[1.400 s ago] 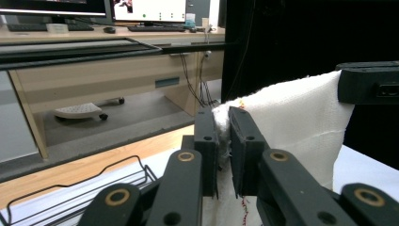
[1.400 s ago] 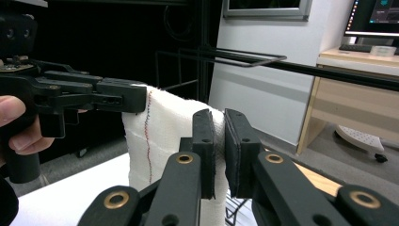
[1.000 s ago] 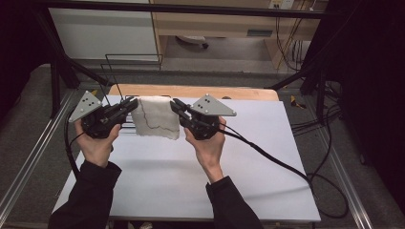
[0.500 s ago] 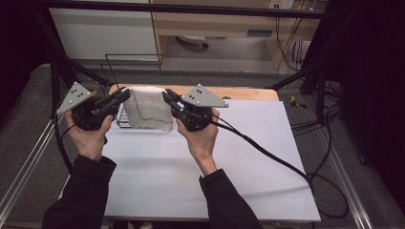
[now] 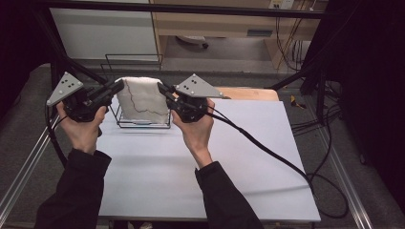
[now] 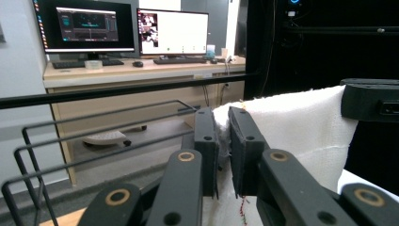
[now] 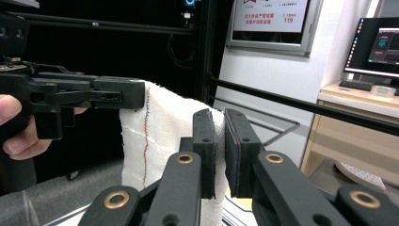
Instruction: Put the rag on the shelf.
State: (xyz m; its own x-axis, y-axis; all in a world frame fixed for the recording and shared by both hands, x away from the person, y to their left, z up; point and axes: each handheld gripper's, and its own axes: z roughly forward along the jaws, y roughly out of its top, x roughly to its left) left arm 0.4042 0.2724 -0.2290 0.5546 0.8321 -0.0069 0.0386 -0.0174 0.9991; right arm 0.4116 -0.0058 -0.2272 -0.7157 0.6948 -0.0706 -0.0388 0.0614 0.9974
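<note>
Above the wire rack [image 5: 143, 125] at the table's [image 5: 200, 176] far left, I've got my left tongs [image 5: 116, 88] and right tongs [image 5: 161, 88] each clamped on a top corner of the white cloth [image 5: 142, 99], stretched crosswise between them, hanging down.

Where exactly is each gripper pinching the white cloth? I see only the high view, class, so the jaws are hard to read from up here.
Observer: The left gripper clamps the white cloth at its upper corner edge.
Operator: And the right?
Observer: The right gripper is shut on the opposite top corner.
Operator: Any markings on the fabric?
Observer: The right gripper view shows a stitched line of red and blue thread running down near one edge.
</note>
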